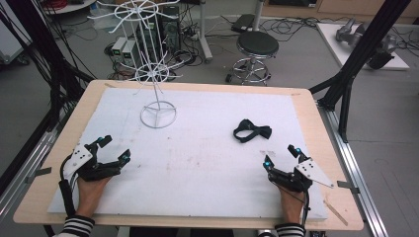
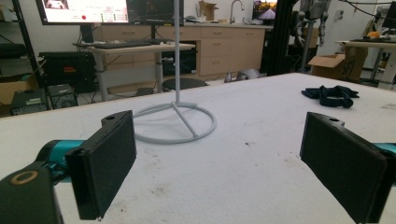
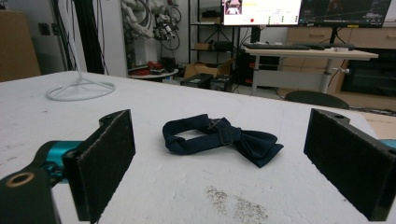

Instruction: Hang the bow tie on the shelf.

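White wire stand far-left; dark bow tie ahead of right tongs; both tongs apart.

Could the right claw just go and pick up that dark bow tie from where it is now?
Probably yes. The right claw stands open, its jaws wide apart, and the bow tie lies flat just ahead of it on the white mat, with bare surface between them. The white wire stand is well off to the side.

Wire stand on the foam sheet at far left, bow tie lying right of it
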Motion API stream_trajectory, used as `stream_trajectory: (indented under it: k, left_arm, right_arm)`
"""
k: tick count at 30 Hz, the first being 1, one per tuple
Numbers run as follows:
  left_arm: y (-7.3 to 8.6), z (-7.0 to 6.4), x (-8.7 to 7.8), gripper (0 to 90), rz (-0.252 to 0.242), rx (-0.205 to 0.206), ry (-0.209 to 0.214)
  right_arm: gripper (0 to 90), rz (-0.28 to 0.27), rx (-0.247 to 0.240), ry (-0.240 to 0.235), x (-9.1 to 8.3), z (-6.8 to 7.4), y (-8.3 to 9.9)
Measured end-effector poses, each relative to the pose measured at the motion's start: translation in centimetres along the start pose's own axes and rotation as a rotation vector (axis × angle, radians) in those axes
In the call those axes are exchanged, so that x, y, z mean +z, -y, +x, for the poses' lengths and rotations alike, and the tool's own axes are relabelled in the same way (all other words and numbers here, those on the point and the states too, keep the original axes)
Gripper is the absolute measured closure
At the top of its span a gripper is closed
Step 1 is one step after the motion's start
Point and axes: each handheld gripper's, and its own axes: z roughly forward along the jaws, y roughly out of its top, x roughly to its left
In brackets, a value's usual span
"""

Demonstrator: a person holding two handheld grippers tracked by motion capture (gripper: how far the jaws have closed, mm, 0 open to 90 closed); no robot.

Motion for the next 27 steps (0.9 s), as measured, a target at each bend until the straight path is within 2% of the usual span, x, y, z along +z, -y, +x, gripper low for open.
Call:
stream_trajectory:
  k: [27]
  left_arm:
    - [0.0, -0.11, -0.01, 11.1, 0.001, 0.012, -0.002]
  right_arm:
    - [7.9, 0.016, 0.005, 0.006, 0.19, -0.07, -0.1]
